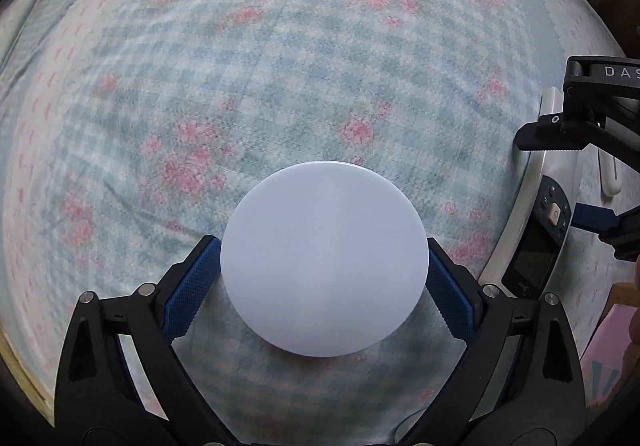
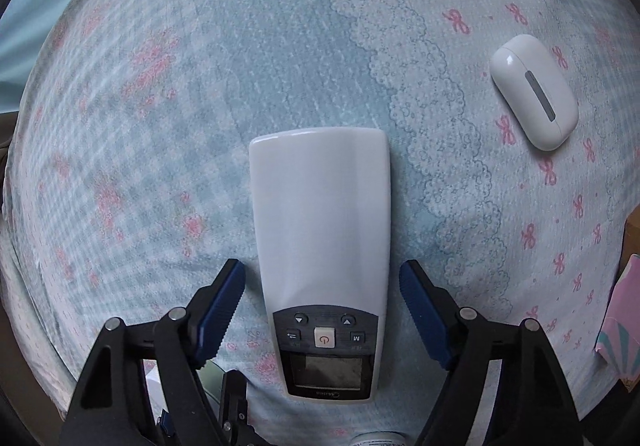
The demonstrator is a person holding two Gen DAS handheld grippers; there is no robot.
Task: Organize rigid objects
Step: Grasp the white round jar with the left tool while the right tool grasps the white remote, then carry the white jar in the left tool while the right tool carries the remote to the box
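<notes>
A round white disc [image 1: 324, 260] sits between the blue pads of my left gripper [image 1: 325, 254], which press on its two sides above the floral bedsheet [image 1: 280, 66]. A white remote control [image 2: 322, 246] with a small screen and buttons lies flat on the sheet between the fingers of my right gripper [image 2: 322, 288], which is open with a gap on each side. The remote also shows in the left wrist view [image 1: 548, 214], with the right gripper [image 1: 576, 178] around it.
A small white oval device [image 2: 534, 92] lies on the sheet at the right; it also shows in the left wrist view [image 1: 610, 174]. A pink box [image 2: 624, 326] stands at the right edge. The bed edge runs along the far left.
</notes>
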